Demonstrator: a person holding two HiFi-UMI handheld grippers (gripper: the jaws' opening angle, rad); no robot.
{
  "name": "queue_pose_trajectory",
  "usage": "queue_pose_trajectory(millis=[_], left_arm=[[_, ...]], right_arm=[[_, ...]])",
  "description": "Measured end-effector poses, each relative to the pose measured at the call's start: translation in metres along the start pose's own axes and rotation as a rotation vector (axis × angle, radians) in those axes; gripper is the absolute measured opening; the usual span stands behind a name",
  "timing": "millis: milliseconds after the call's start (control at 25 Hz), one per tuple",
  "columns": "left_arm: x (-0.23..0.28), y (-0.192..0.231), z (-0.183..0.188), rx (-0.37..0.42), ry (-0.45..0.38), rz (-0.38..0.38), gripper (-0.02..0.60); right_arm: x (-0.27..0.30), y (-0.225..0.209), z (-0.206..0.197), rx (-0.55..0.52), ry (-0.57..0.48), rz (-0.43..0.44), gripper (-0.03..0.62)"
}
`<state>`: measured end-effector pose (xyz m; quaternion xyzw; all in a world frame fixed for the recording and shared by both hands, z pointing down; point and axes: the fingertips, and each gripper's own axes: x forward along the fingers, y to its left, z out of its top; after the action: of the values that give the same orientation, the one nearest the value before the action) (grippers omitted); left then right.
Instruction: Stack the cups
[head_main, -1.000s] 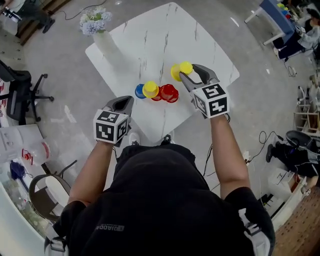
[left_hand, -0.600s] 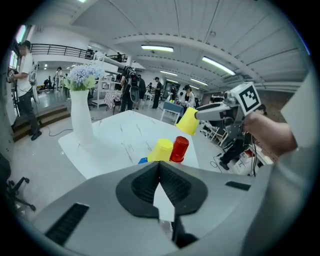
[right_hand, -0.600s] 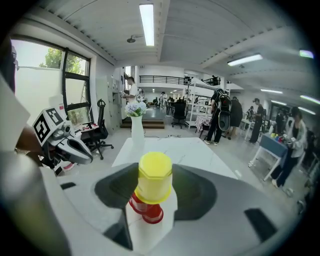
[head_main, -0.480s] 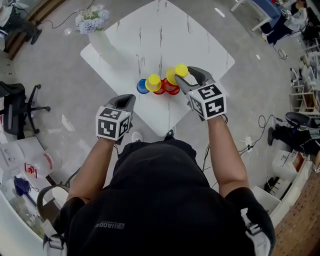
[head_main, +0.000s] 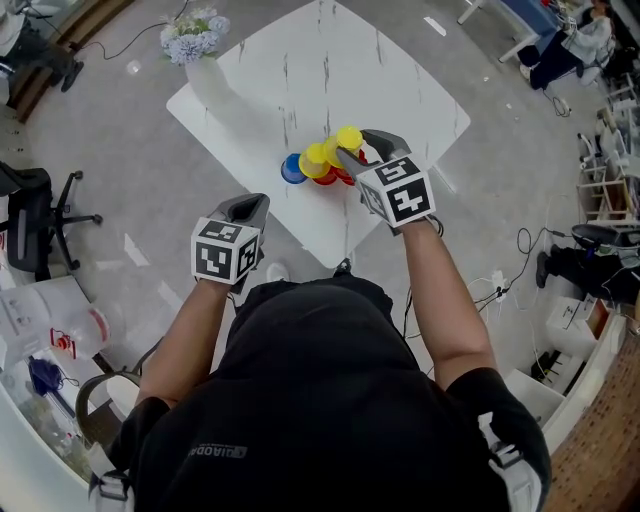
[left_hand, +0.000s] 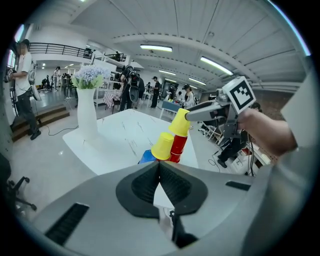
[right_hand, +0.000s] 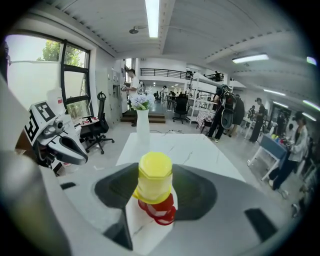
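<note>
The right tool (head_main: 350, 153) pinches a yellow cup (right_hand: 155, 179) by its sides, mouth down, with the closed base toward the camera that rides on it. Directly under that cup sit the red cups (right_hand: 160, 211), also mouth down on the white worktop (head_main: 400, 90). From the left gripper view the yellow rim overlaps the top of the red stack and leans a little, so it looks started but not seated; I cannot tell how far it has slid on.

To do this step well, I would level the cup first so its rim is square over the red top, then lower it straight down along the stack's axis and let go only once it stops sinking. Pushing down while it is tilted would likely tip the light red stack.

Just to the left of the right tool stands a second yellow cup (head_main: 315, 160), touching or nearly touching the red ones, with a blue cup (head_main: 291, 169) just beyond it. A sideways swing would knock them.

The left tool (left_hand: 160, 172) hangs well back off the worktop's edge, pads pressed together on nothing. Farthest off, a flower vase (left_hand: 88, 116) stands at the corner.
</note>
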<state>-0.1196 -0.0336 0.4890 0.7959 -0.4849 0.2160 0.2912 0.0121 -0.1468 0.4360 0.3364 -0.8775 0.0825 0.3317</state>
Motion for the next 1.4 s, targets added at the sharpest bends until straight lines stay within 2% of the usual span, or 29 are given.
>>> queue_pose_trajectory(millis=[760, 1400], left_arm=[[-0.004, 0.005, -0.004, -0.034, -0.011, 0.014, 0.0], [0.002, -0.005, -0.001, -0.014, -0.009, -0.009, 0.0]], right_arm=[[0.014, 0.009, -0.004, -0.035, 0.036, 0.02, 0.215], [-0.004, 0.008, 0.003, -0.025, -0.01, 0.01, 0.219]])
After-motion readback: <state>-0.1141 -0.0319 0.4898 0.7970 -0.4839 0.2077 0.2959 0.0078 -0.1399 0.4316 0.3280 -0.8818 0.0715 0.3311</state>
